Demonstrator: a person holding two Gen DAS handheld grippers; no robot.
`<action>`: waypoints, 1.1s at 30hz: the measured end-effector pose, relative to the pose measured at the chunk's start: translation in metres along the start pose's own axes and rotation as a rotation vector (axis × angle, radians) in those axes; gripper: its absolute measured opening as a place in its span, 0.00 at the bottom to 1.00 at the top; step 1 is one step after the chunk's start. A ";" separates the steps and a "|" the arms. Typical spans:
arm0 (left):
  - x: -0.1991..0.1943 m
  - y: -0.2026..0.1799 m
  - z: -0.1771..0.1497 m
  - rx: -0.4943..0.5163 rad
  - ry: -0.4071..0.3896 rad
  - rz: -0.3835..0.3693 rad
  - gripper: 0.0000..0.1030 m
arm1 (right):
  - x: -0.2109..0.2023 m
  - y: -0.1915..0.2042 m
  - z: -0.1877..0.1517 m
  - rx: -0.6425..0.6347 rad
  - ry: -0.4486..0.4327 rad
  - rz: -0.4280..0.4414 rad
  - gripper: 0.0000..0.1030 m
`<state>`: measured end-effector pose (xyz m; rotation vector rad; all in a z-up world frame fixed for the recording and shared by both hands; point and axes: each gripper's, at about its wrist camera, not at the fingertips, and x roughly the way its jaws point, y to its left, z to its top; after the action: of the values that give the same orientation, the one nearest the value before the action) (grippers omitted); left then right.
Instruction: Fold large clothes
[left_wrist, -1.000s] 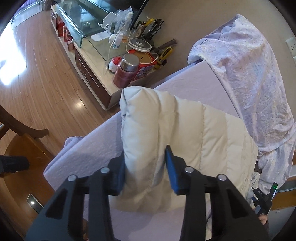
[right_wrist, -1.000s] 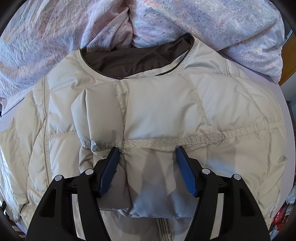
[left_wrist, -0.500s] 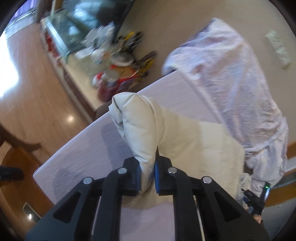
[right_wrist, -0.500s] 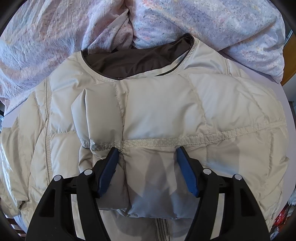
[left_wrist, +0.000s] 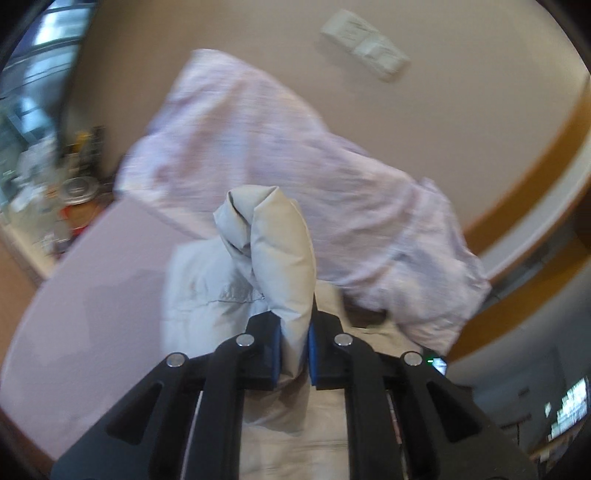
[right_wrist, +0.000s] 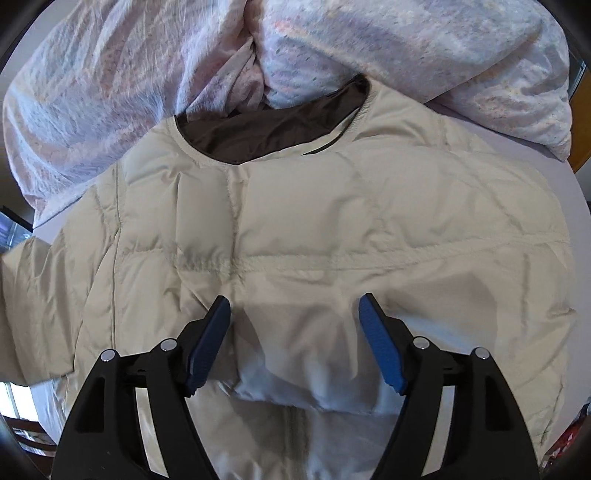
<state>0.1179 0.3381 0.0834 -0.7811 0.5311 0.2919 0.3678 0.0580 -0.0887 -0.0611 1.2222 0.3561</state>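
While the cream puffer jacket (right_wrist: 332, 229) lies spread front-up on the pale lilac bed surface (left_wrist: 92, 280), its dark-lined collar (right_wrist: 266, 136) points toward the crumpled floral quilt (right_wrist: 147, 74) heaped at the far edge. At the far left of the right wrist view, one sleeve (right_wrist: 33, 295) runs out of the picture. In the left wrist view, which is motion-blurred, the left gripper (left_wrist: 294, 343) is clamped on a padded fold of the jacket (left_wrist: 284, 258), its blue pads squeezed tight against the fabric so that the fold stands up as a rounded hump in front of the fingers. Blurred clutter on a side cabinet (left_wrist: 44, 192) shows at the left of that view, and a wall switch plate (left_wrist: 365, 62) sits high on the beige wall. Further right, the right gripper (right_wrist: 295, 321) hovers over the jacket's lower chest, just below the horizontal seam. Its jaws stand wide and are opening; puffed fabric bulges between the blue pads (right_wrist: 380, 347), but they do not press on it.
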 end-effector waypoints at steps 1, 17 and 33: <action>0.009 -0.021 0.002 0.023 0.012 -0.040 0.10 | -0.004 -0.003 -0.001 0.002 -0.005 0.002 0.72; 0.148 -0.177 -0.055 0.165 0.263 -0.205 0.10 | -0.054 -0.104 -0.015 0.118 -0.078 0.010 0.72; 0.230 -0.194 -0.113 0.174 0.418 -0.128 0.11 | -0.059 -0.132 -0.020 0.127 -0.083 0.011 0.72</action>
<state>0.3556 0.1361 0.0037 -0.7046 0.8831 -0.0406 0.3720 -0.0852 -0.0602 0.0693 1.1604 0.2875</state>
